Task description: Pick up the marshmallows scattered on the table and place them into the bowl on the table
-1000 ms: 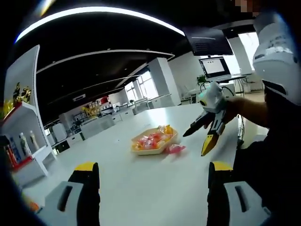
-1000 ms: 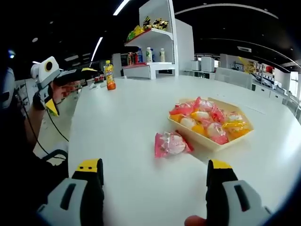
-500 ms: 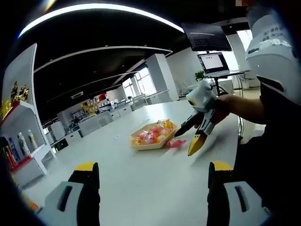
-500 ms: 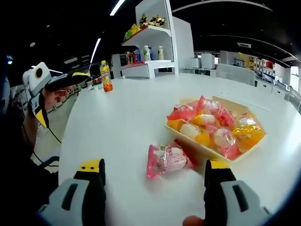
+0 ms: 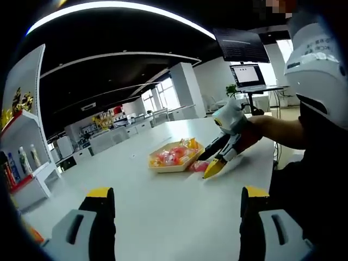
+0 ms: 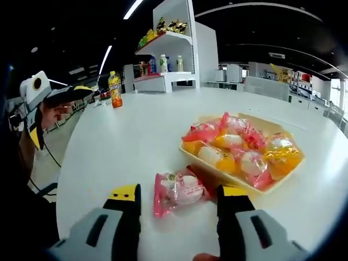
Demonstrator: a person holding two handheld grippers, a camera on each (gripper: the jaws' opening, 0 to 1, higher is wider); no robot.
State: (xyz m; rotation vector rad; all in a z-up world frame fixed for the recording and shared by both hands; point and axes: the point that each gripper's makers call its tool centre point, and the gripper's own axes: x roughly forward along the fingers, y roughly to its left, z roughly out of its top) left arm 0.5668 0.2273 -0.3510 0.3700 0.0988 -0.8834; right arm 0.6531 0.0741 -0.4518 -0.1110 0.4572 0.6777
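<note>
One pink-wrapped marshmallow (image 6: pixel 179 189) lies on the white table (image 6: pixel 125 141), just in front of a shallow yellow bowl (image 6: pixel 260 120) holding several pink and yellow wrapped marshmallows. My right gripper (image 6: pixel 178 202) is down at the table with a yellow-tipped jaw on each side of the loose marshmallow, open, small gaps left. From the left gripper view, the right gripper (image 5: pixel 211 165) reaches in beside the bowl (image 5: pixel 156 169) with the pink marshmallow (image 5: pixel 198 166) at its tips. My left gripper (image 5: pixel 178 202) hovers open and empty, well back from the bowl, also seen at left as the left gripper (image 6: pixel 57 111).
A white shelf unit (image 6: pixel 175 51) with bottles and snacks stands beyond the table's far edge. An orange drink bottle (image 6: pixel 114 89) stands on the table's far left. A laptop (image 5: pixel 248 76) on a stand is behind the person's arm (image 5: pixel 283 130).
My right gripper has come down and forward to the loose marshmallow, and its jaws have narrowed around it. The left gripper has stayed back and open.
</note>
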